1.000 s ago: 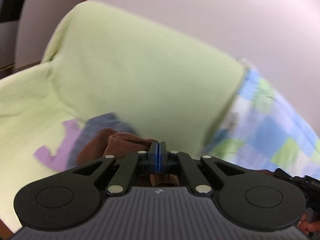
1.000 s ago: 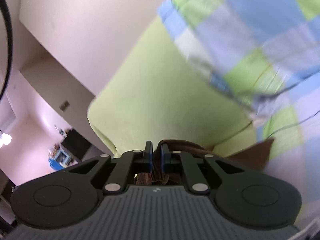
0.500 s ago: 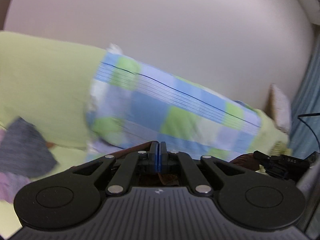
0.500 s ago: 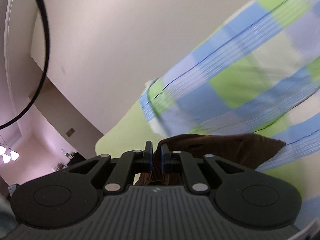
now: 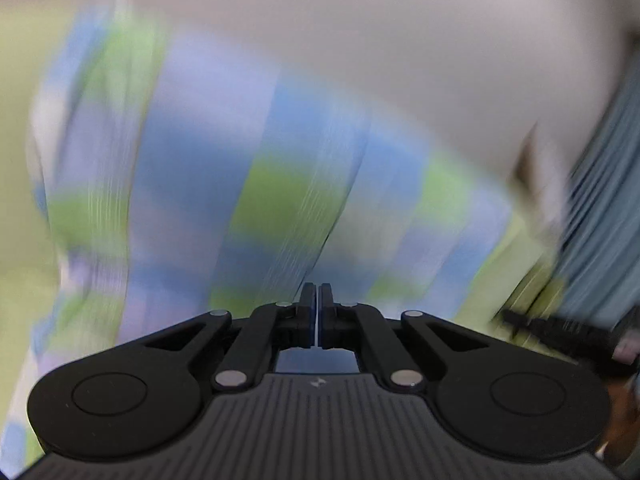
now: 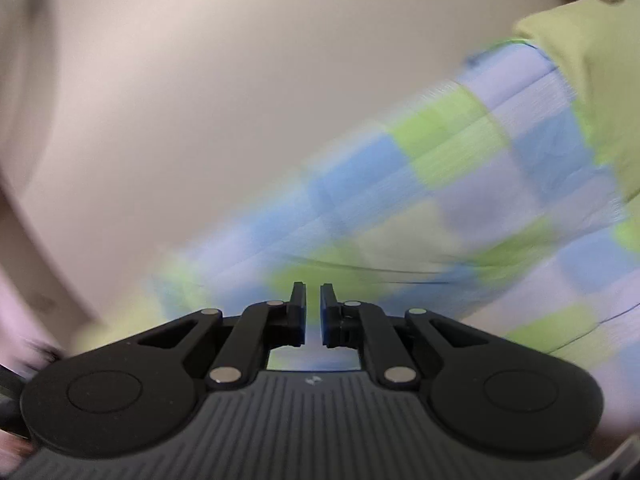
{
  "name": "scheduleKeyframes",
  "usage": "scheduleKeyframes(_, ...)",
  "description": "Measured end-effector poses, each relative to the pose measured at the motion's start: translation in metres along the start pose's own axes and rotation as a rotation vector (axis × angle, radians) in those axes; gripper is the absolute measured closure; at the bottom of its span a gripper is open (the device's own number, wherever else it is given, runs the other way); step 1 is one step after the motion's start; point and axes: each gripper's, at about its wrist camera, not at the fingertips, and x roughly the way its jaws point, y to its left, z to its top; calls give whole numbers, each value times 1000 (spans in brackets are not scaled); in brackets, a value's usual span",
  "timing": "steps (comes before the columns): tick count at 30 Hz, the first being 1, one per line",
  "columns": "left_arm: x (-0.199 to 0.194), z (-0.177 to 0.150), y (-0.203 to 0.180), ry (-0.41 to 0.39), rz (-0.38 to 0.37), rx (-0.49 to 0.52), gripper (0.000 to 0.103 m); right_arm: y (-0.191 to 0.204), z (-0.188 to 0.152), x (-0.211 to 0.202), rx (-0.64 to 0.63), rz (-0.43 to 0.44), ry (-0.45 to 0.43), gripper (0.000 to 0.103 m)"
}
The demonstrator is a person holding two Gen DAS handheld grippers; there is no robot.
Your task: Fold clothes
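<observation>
Both views are smeared by motion. My left gripper [image 5: 319, 292] is shut, and no cloth shows between its fingers. My right gripper [image 6: 313, 292] stands with a narrow gap between its jaws, and only the background shows through it. The brown garment held earlier is in neither view. Behind both grippers lies a blue, green and lilac checked cloth [image 5: 240, 160] [image 6: 480, 180] on the light green sofa cover [image 5: 16, 160] [image 6: 600, 60]. The other gripper's dark body [image 5: 560, 332] shows at the right edge of the left wrist view.
A pale wall [image 5: 360, 40] [image 6: 200, 80] fills the top of both views. A grey-blue ribbed curtain [image 5: 608, 200] hangs at the right. A brownish blur [image 5: 622, 404] sits at the lower right corner; what it is cannot be told.
Both cameras have swung from the green sofa back across to the checked cloth. The brown garment that sat in both grippers is gone from between the jaws.
</observation>
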Motion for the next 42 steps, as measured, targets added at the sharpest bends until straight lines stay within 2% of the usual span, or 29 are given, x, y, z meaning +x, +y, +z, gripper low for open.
scheduleKeyframes(1, 26, -25, 6, 110, 30, 40, 103, -9, -1, 13, 11, -31, 43, 93)
scheduleKeyframes(2, 36, -43, 7, 166, 55, 90, 103, -23, -8, 25, 22, -57, 90, 92)
scheduleKeyframes(3, 40, -54, 6, 198, 72, 125, 103, -34, -17, 27, -7, -67, 113, 78)
scheduleKeyframes(4, 44, -83, 1, 283, 111, 211, 103, -45, -26, 28, -39, -76, 134, 70)
scheduleKeyframes(6, 46, -112, -10, 382, 126, 290, 103, -72, -48, 22, -126, -125, 248, 66)
scheduleKeyframes(7, 41, -130, -19, 426, 115, 334, 100, -80, -54, 19, -141, -137, 287, 66)
scheduleKeyframes(8, 27, -157, -37, 470, 86, 420, 86, -90, -60, 16, -159, -145, 343, 63)
scheduleKeyframes(9, 18, -170, -50, 480, 73, 482, 71, -104, -69, 15, -201, -161, 434, 58)
scheduleKeyframes(10, 16, -172, -55, 480, 71, 503, 67, -110, -72, 15, -223, -167, 476, 58)
scheduleKeyframes(11, 2, -192, -76, 480, 60, 615, 67, -117, -79, 13, -265, -168, 525, 56)
scheduleKeyframes(13, -17, -226, -113, 485, 47, 754, 67, -128, -87, 10, -340, -132, 578, 48)
scheduleKeyframes(14, -22, -239, -126, 489, 37, 778, 64, -135, -95, 12, -398, -81, 614, 47)
scheduleKeyframes(15, -18, -240, -129, 489, 36, 783, 55, -136, -97, 13, -423, -64, 628, 47)
scheduleKeyframes(17, -18, -267, -160, 466, 32, 834, 45, -138, -100, 10, -480, -6, 649, 46)
scheduleKeyframes(19, -5, -301, -192, 400, 57, 907, 45, -138, -102, 6, -523, 38, 660, 40)
scheduleKeyframes(22, 37, -339, -214, 395, 115, 1003, 45, -151, -97, -2, -514, 63, 672, 40)
scheduleKeyframes(24, 51, -351, -217, 381, 153, 1061, 45, -159, -97, -7, -480, 69, 670, 38)
scheduleKeyframes(25, 65, -367, -219, 361, 202, 1147, 45, -160, -99, -8, -465, 73, 670, 36)
scheduleKeyframes(26, 69, -372, -218, 362, 224, 1178, 45, -167, -99, -13, -437, 84, 668, 33)
scheduleKeyframes(27, 74, -377, -218, 364, 248, 1212, 59, -171, -101, -16, -434, 89, 668, 31)
scheduleKeyframes(29, 88, -389, -208, 379, 307, 1336, 76, -176, -106, -14, -445, 92, 672, 31)
scheduleKeyframes(30, 83, -380, -208, 355, 311, 1324, 86, -179, -110, -13, -467, 92, 678, 31)
scheduleKeyframes(34, 61, -339, -207, 257, 349, 1250, 89, -177, -116, -7, -597, 149, 640, 32)
scheduleKeyframes(35, 53, -318, -204, 235, 370, 1183, 89, -178, -114, -8, -607, 153, 636, 33)
scheduleKeyframes(37, 47, -292, -194, 230, 400, 1051, 88, -172, -111, 8, -732, 204, 589, 35)
scheduleKeyframes(38, 47, -272, -178, 239, 442, 908, 86, -170, -109, 17, -774, 225, 576, 38)
scheduleKeyframes(39, 48, -271, -175, 241, 450, 893, 79, -168, -108, 29, -814, 239, 561, 38)
scheduleKeyframes(41, 59, -259, -150, 260, 535, 775, 76, -163, -107, 54, -888, 268, 543, 38)
scheduleKeyframes(42, 64, -256, -142, 267, 548, 746, 68, -161, -107, 63, -909, 282, 540, 38)
